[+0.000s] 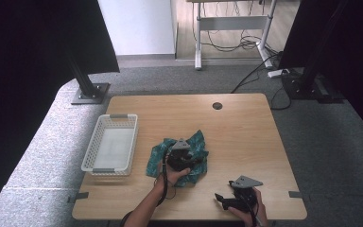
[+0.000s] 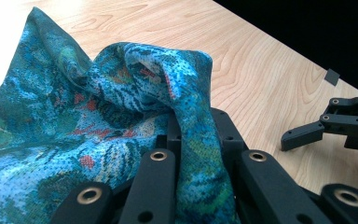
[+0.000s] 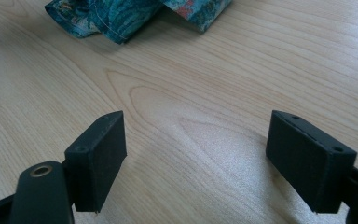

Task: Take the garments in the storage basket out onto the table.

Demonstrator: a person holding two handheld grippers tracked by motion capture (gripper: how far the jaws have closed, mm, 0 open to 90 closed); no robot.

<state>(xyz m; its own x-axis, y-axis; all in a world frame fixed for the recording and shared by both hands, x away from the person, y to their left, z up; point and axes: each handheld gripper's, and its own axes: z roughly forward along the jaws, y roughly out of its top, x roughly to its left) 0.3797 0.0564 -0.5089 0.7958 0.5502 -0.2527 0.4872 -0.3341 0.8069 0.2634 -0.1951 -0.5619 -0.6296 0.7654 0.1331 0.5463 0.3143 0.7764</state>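
Cloth (image 2: 121,102) bunched upward in left tool (image 2: 191,154)

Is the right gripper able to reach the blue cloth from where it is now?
Probably yes. The right gripper hovers open over bare table, and nothing lies between it and the cloth. The left gripper already pinches one fold, but the near edge looks free to grab.

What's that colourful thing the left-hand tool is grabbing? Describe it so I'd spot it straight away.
Start from the wooden table and look just right of the white basket, near the middle. There lies a crumpled cloth, with the left gripper pinching a raised fold of it. It is the one soft, patterned thing on the table: teal and blue with small red flecks.
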